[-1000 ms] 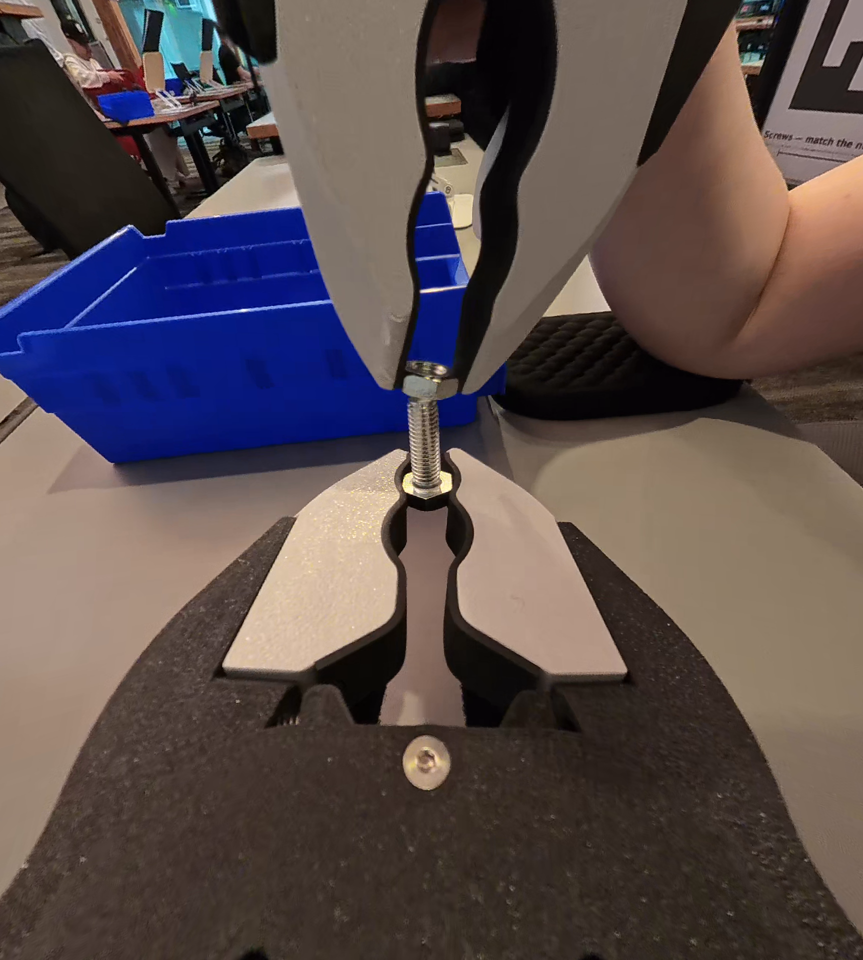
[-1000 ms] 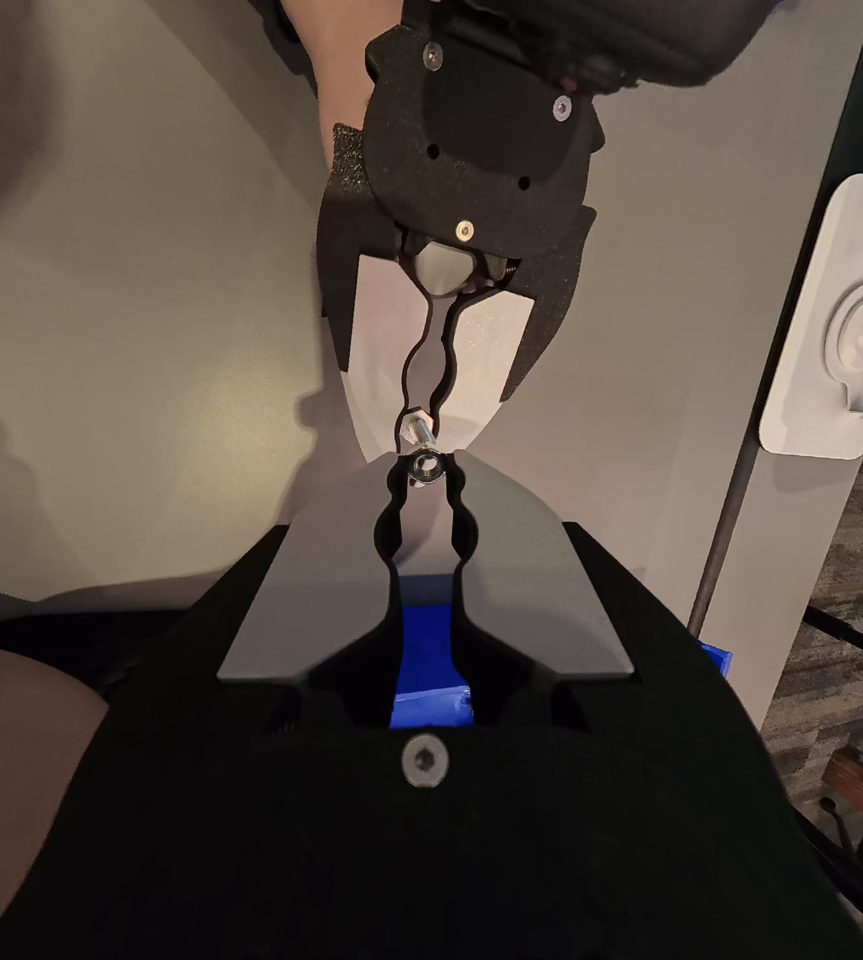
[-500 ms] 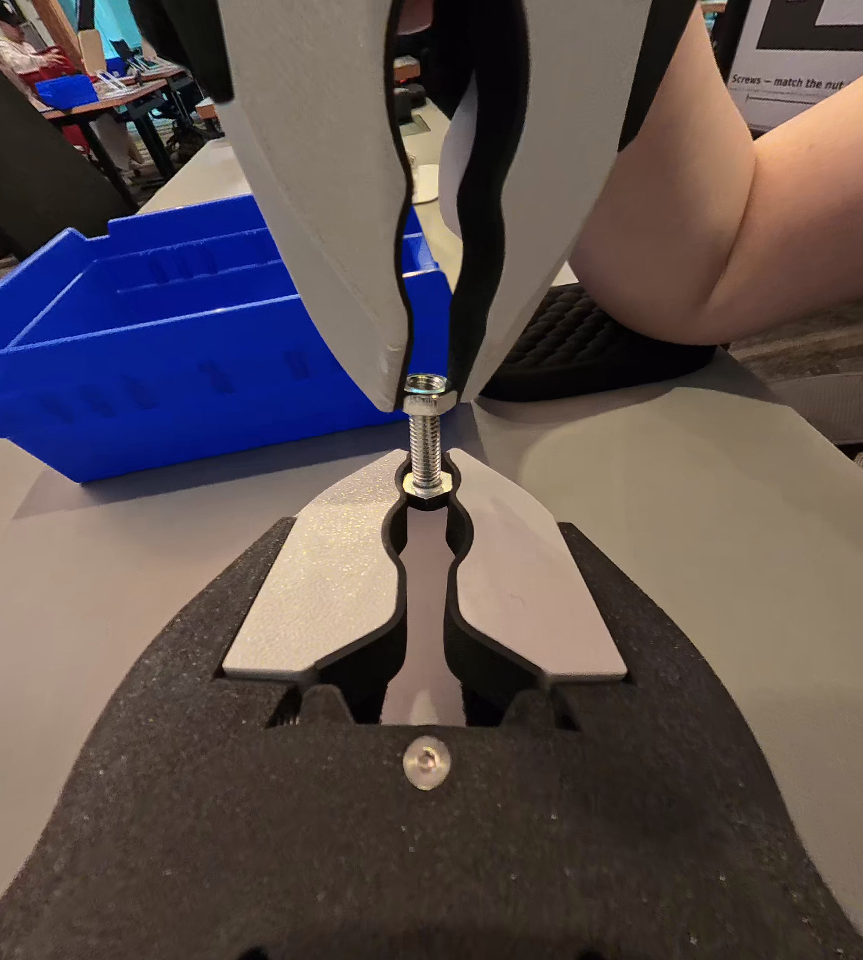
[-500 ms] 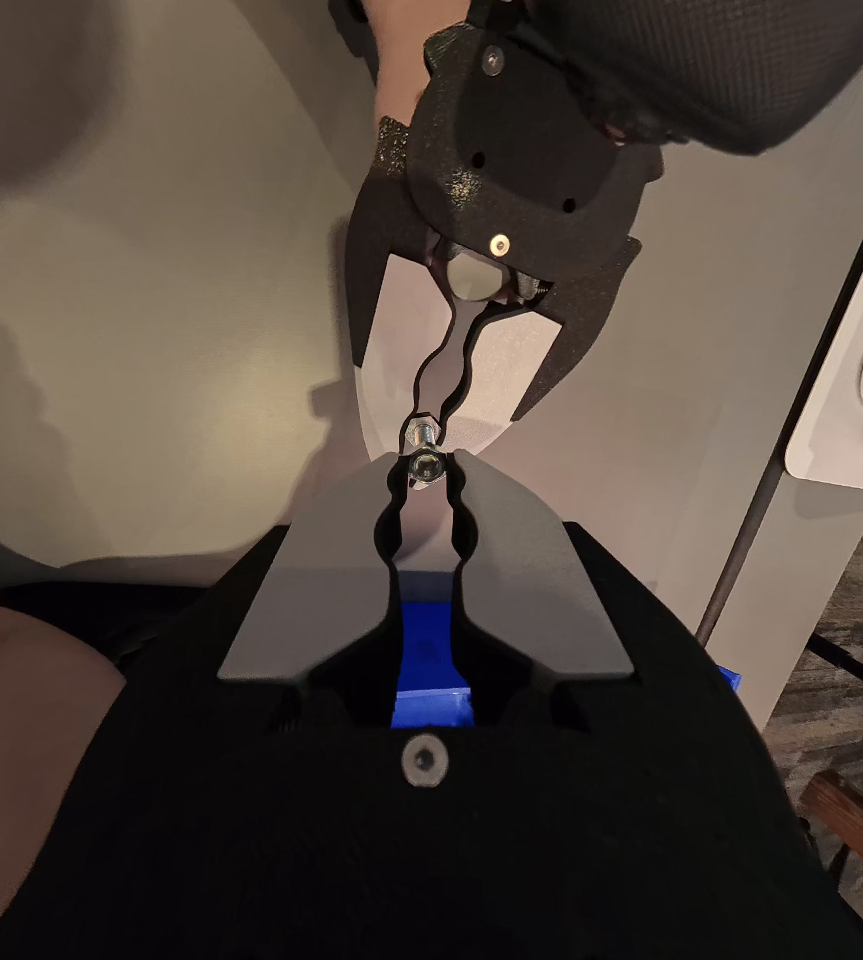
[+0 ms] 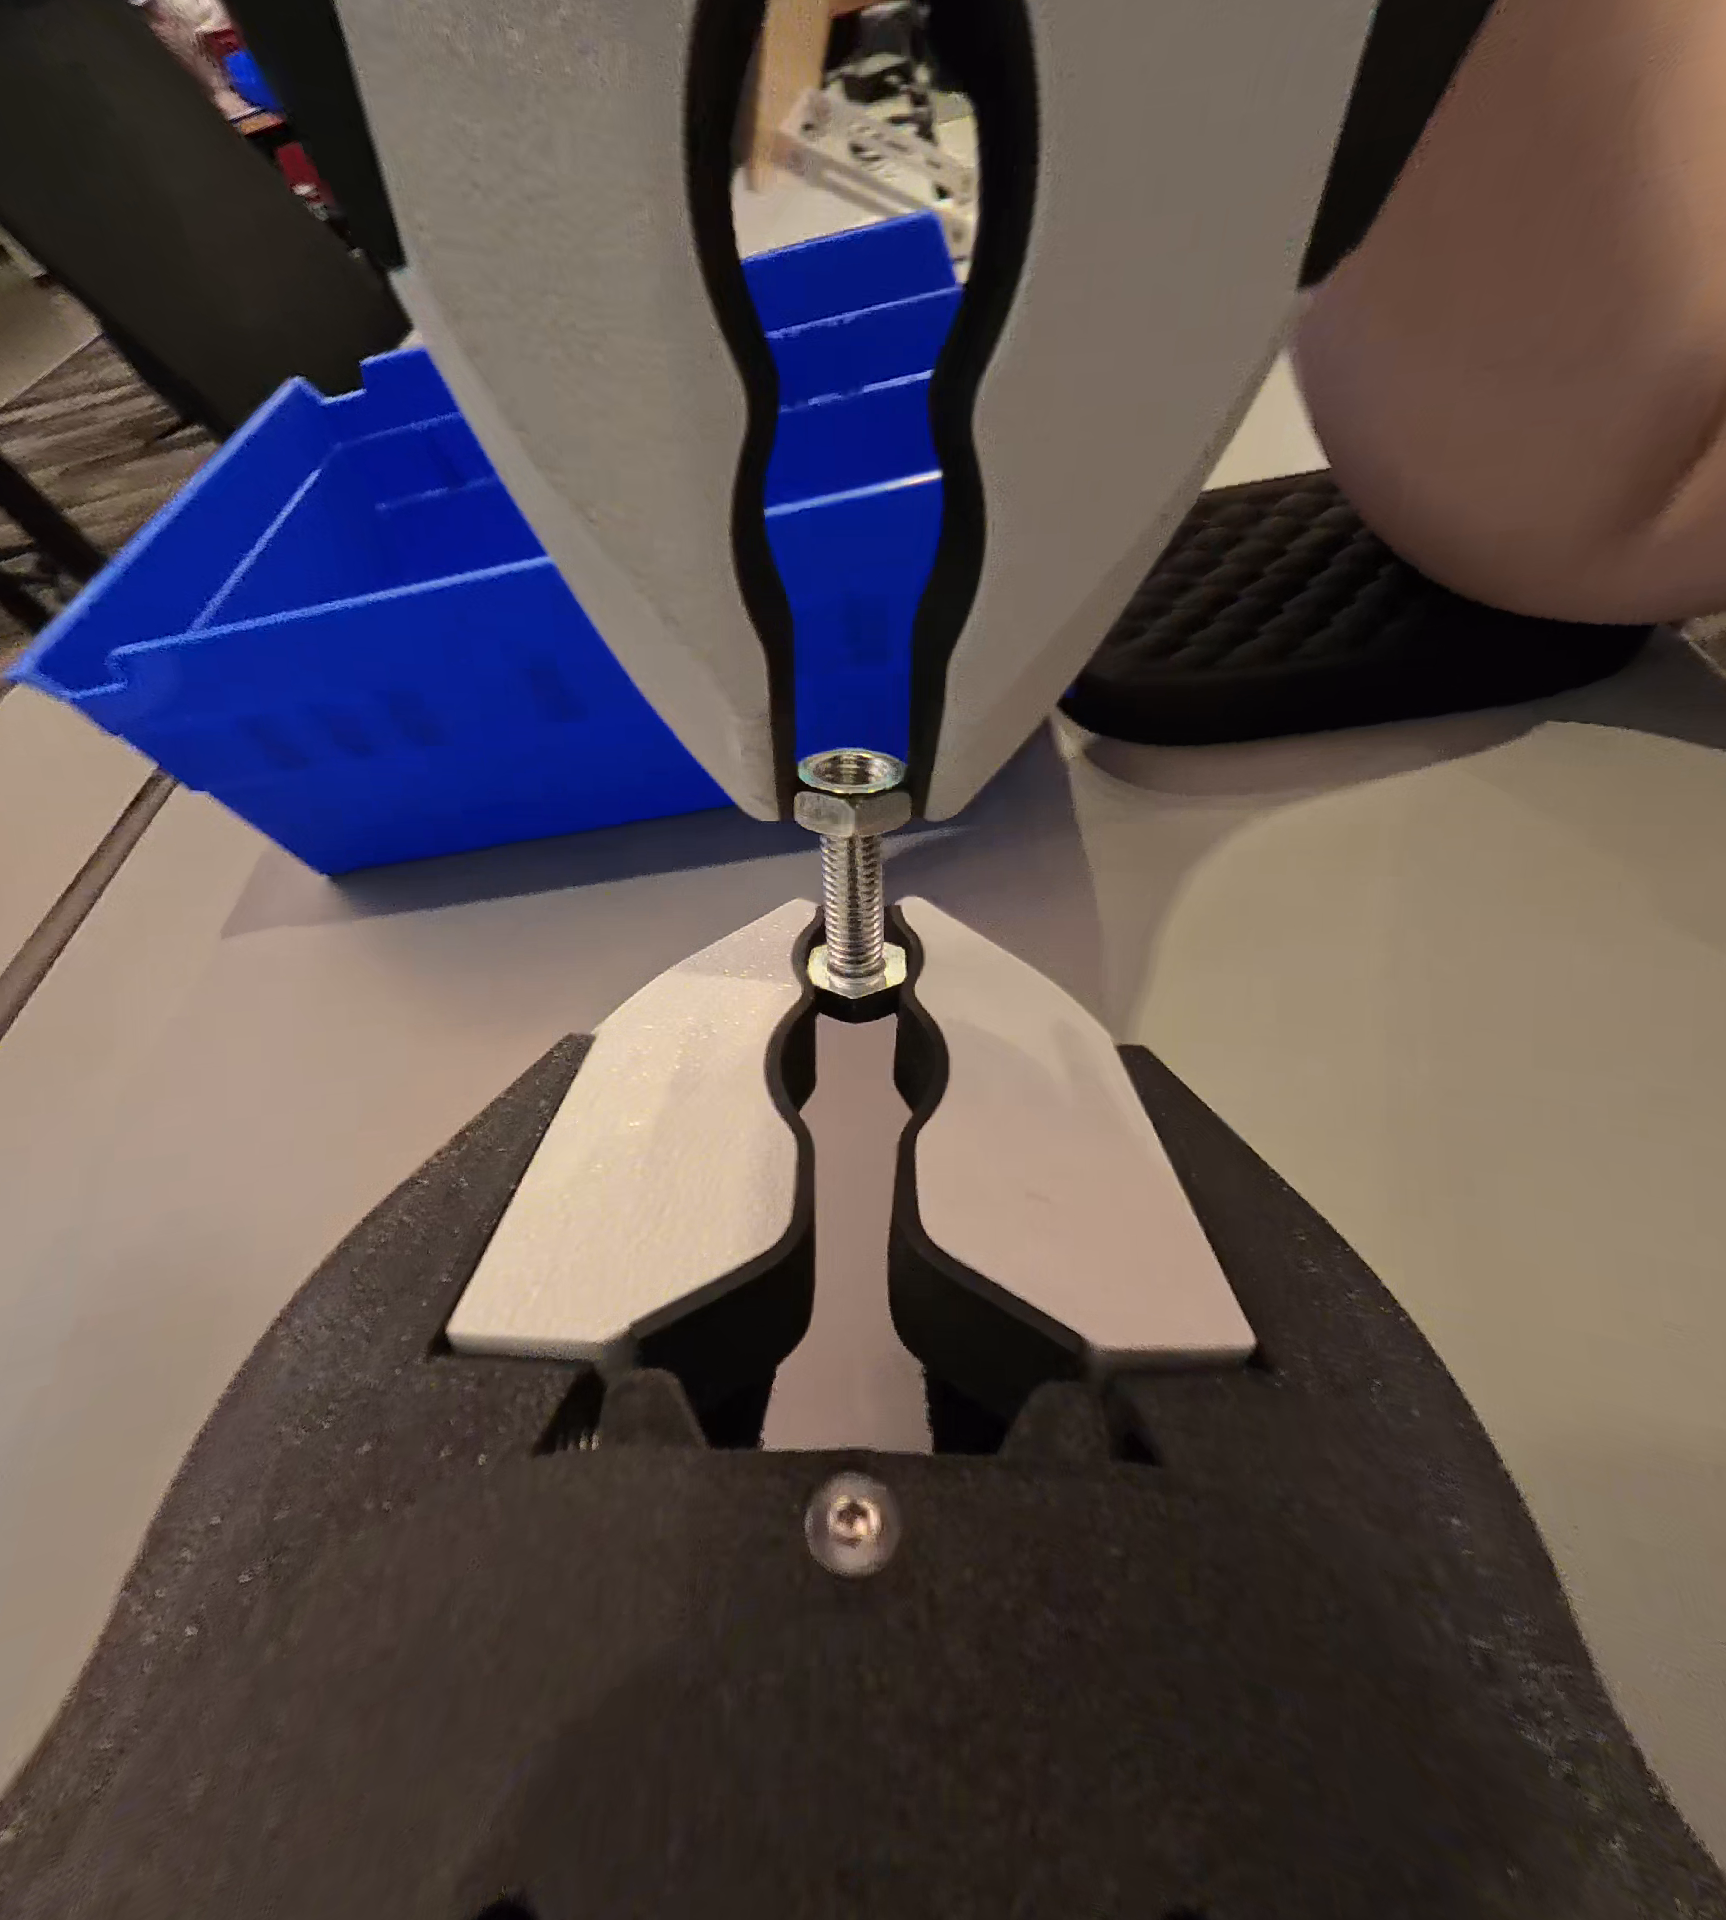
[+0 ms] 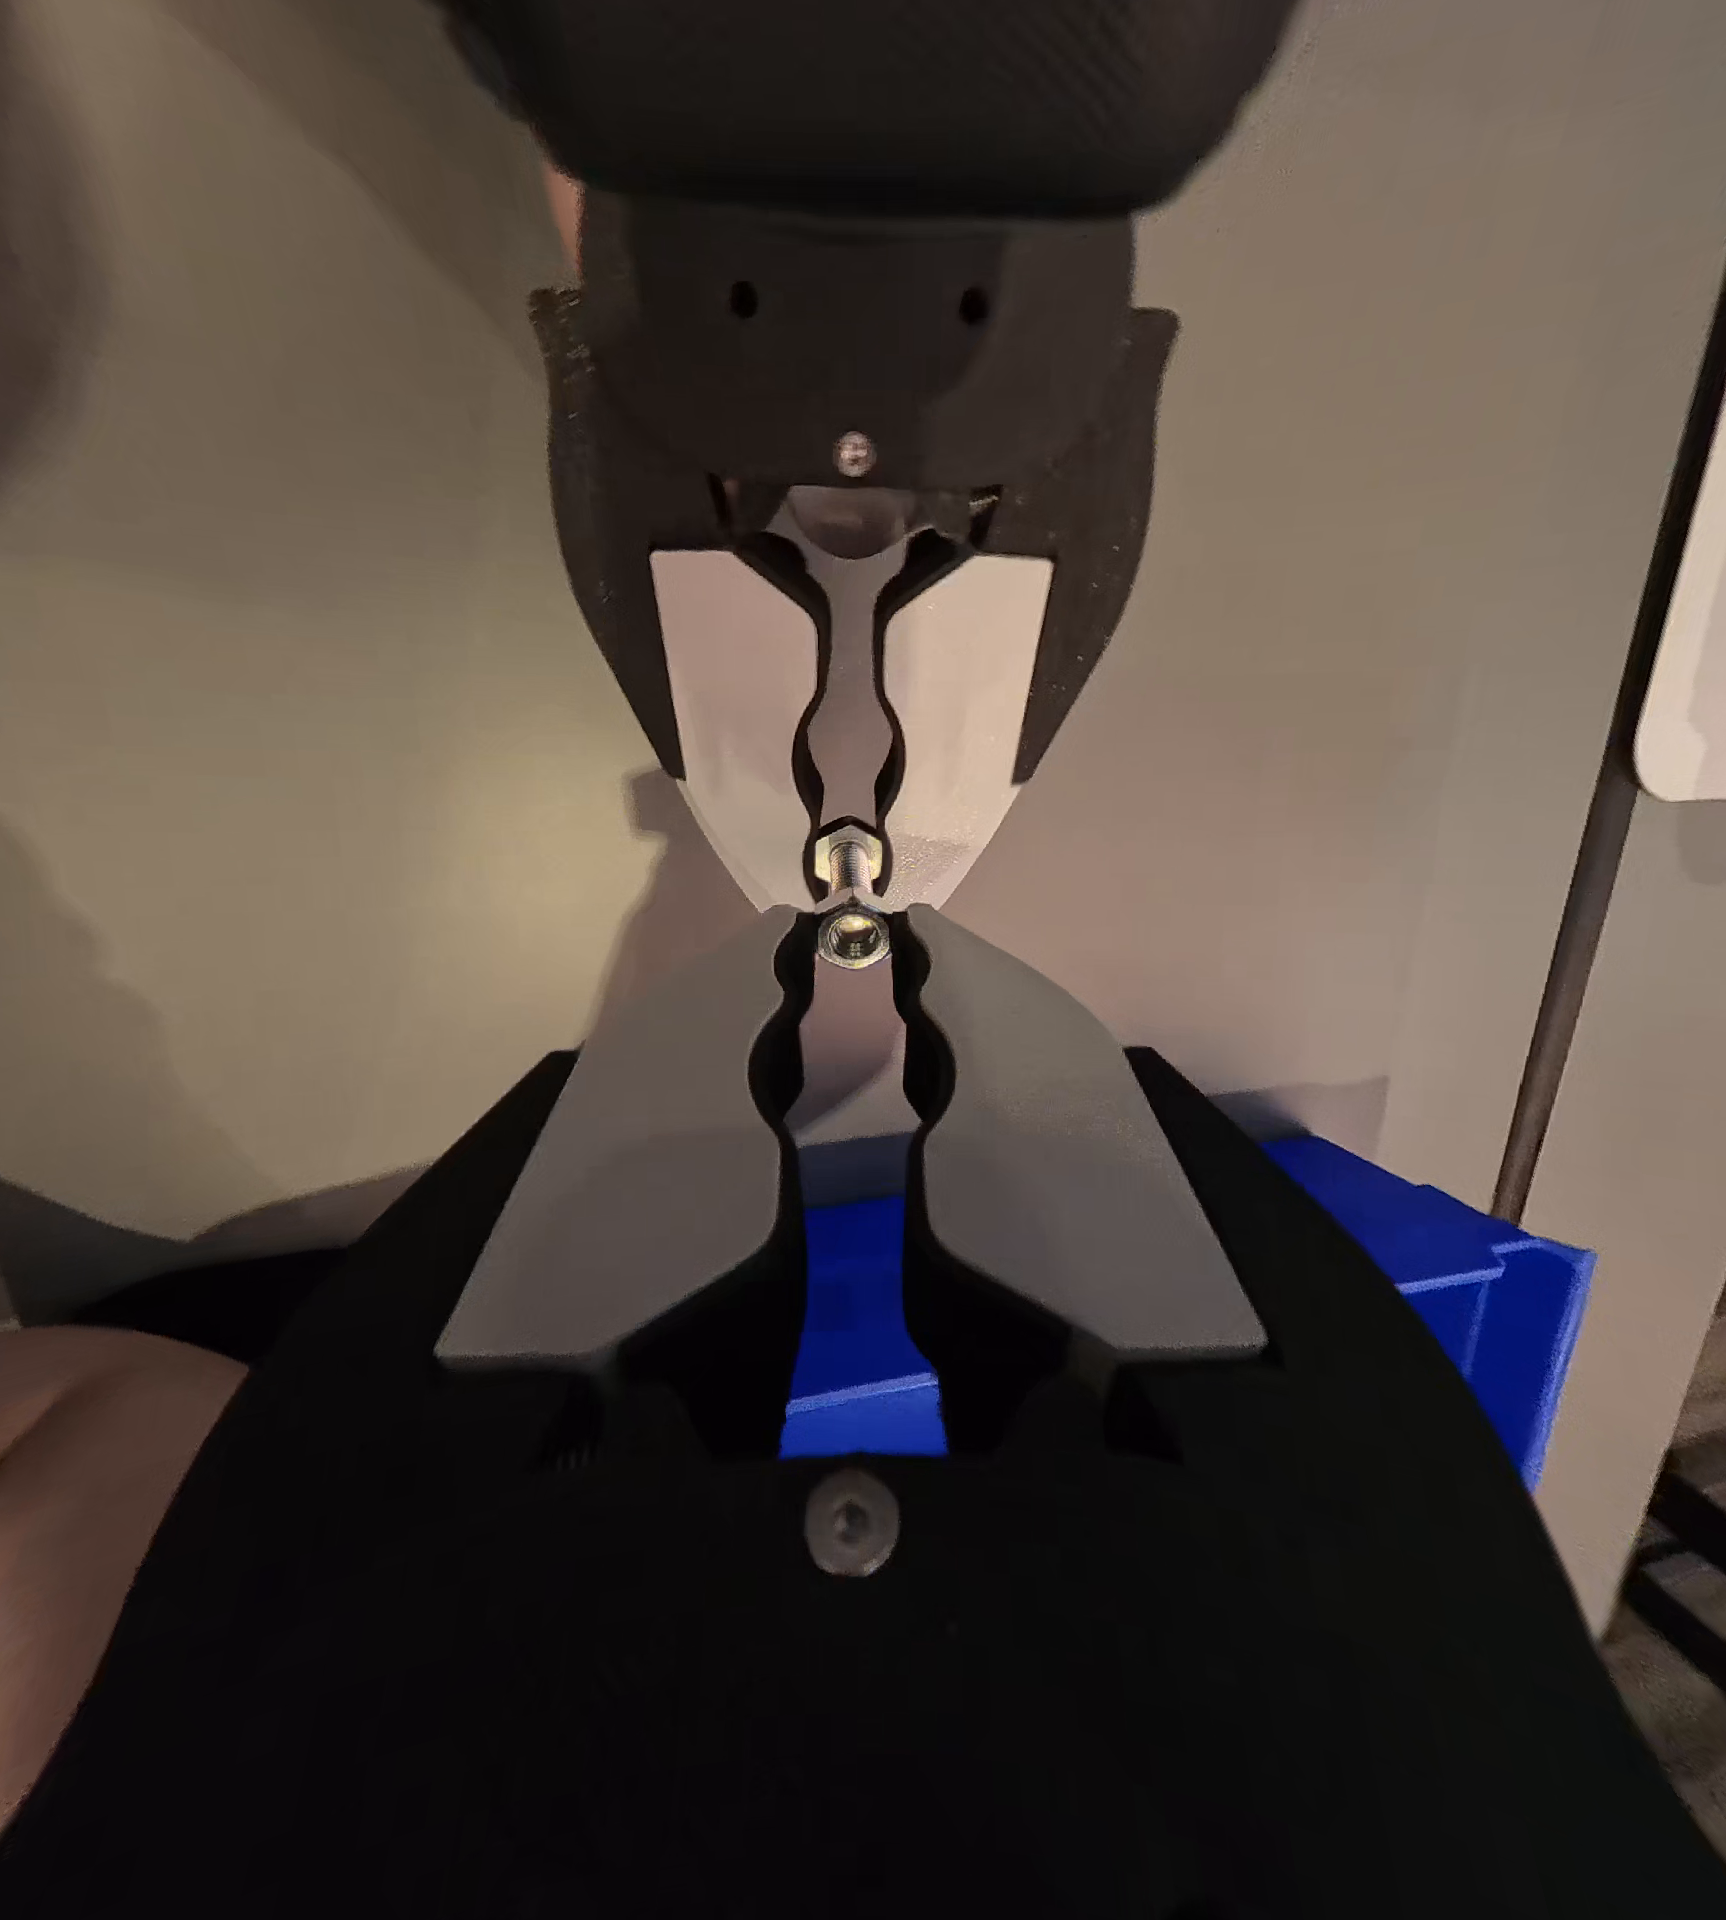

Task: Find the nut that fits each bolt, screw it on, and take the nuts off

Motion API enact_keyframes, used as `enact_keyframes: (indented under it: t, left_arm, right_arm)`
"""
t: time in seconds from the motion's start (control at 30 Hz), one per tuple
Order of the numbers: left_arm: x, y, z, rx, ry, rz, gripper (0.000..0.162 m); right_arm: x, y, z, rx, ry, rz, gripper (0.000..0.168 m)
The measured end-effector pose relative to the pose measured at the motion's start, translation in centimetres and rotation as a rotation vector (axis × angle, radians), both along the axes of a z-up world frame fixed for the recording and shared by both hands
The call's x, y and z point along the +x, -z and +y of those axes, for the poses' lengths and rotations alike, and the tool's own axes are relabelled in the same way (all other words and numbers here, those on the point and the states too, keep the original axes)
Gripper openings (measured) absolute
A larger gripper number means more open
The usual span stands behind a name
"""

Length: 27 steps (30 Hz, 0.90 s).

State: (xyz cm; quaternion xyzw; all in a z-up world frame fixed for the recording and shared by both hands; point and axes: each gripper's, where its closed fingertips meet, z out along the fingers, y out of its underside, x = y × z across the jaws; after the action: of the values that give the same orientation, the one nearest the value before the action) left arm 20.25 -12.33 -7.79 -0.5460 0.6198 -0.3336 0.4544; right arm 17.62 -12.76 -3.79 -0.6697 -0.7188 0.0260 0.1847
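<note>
- The table [image 5: 215, 1091] is grey and bare around the work; both grippers meet above it.
- A blue bin [image 5: 402, 644] stands on the table behind the grippers; in the right wrist view its corner [image 6: 1441, 1278] shows below the right gripper's body.
- A bare forearm [image 5: 1565, 364] rests on a black textured pad [image 5: 1337, 623] to the right of the bin.
- The left gripper [image 5: 854, 961] is nearly closed, its tips clamped on the hex head at the bolt's base, so the bolt [image 5: 851, 899] stands upright between the two grippers.
- The right gripper [image 5: 852, 795] comes down from above, nearly closed too, its tips pinching the nut [image 5: 852, 790].
- The nut sits on the top end of the bolt's thread; its threaded hole faces up and looks empty, so only the first turns, if any, are engaged.
- In the right wrist view the nut [image 6: 846, 935] lies between the right gripper's tips [image 6: 846, 940], with the bolt [image 6: 846, 862] running on to the left gripper [image 6: 846, 842] beyond.
</note>
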Motion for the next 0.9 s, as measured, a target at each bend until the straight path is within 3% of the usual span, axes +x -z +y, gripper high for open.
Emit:
enact_keyframes:
  t: [0.53,0.9]
  left_arm:
    - [-2.0,-0.7,4.4,0.160,-0.273,0.114,0.010]
    - [-2.0,-0.7,4.6,0.164,-0.300,0.119,0.010]
  right_arm:
    - [-1.3,-0.8,3.2,-0.222,0.369,0.241,0.015]
    - [-1.2,-0.7,3.5,-0.235,0.412,0.245,0.015]
